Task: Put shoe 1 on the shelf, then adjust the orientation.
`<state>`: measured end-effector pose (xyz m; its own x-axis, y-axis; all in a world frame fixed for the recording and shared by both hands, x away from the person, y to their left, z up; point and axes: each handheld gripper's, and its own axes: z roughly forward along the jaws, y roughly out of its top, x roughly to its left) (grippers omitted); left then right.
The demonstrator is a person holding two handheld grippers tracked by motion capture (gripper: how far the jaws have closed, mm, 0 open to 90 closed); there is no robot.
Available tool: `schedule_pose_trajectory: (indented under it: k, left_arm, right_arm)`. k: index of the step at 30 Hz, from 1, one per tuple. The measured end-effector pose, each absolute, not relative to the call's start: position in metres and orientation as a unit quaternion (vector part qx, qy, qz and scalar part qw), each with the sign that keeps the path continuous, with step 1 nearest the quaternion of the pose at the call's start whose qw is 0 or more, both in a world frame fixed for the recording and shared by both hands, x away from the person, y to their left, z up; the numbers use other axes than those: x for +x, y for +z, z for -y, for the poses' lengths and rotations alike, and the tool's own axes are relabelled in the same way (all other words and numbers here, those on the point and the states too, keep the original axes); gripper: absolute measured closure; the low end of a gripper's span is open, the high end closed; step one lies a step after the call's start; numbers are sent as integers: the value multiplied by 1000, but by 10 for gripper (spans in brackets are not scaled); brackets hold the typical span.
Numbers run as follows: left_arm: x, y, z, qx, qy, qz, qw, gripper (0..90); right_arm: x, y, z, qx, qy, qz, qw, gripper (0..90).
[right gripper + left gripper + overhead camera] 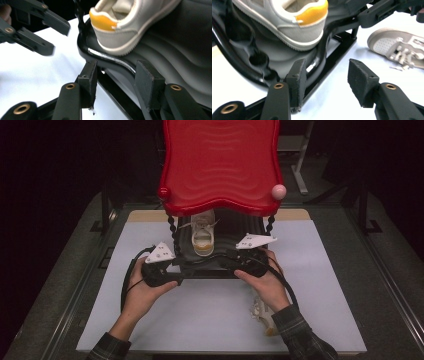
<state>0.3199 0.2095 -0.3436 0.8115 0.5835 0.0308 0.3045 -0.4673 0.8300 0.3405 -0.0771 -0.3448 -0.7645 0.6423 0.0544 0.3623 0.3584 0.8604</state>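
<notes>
A white sneaker with a yellow heel tab (203, 236) (287, 22) (120, 27) stands on the black lower shelf (235, 232) (269, 55) (180, 50) of a small rack, heel toward me. My left gripper (182, 272) (325, 75) is at the shelf's front left corner, open, with its left pad beside the rack's base bar. My right gripper (222, 257) (115, 75) is open at the front right, its jaws either side of the shelf's shiny front rim without pressing on it. A second white sneaker (263, 312) (397, 47) lies on the table by my right forearm.
The rack's red wavy top shelf (220, 165) overhangs the black shelf and hides most of the sneaker there. Beaded black posts (172, 227) hold it up at the front corners. The rack stands on a pale table top (200, 315); dark floor surrounds it.
</notes>
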Motion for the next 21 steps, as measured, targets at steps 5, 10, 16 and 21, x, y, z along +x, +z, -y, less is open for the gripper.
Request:
schedule_pose_trajectory:
  k: [5, 10, 16, 21]
  left_arm:
    - [307, -347, -220, 843, 147, -268, 442, 391]
    - [297, -359, -235, 846, 145, -282, 429, 322]
    - [290, -377, -254, 843, 141, -307, 419, 283]
    - [284, -390, -269, 844, 137, -322, 407, 263]
  right_arm:
    - [331, -347, 92, 315, 472, -810, 146, 528]
    - [321, -351, 108, 321, 469, -810, 146, 536]
    - [310, -358, 125, 334, 464, -808, 143, 531]
    - [301, -364, 140, 338, 453, -812, 147, 555]
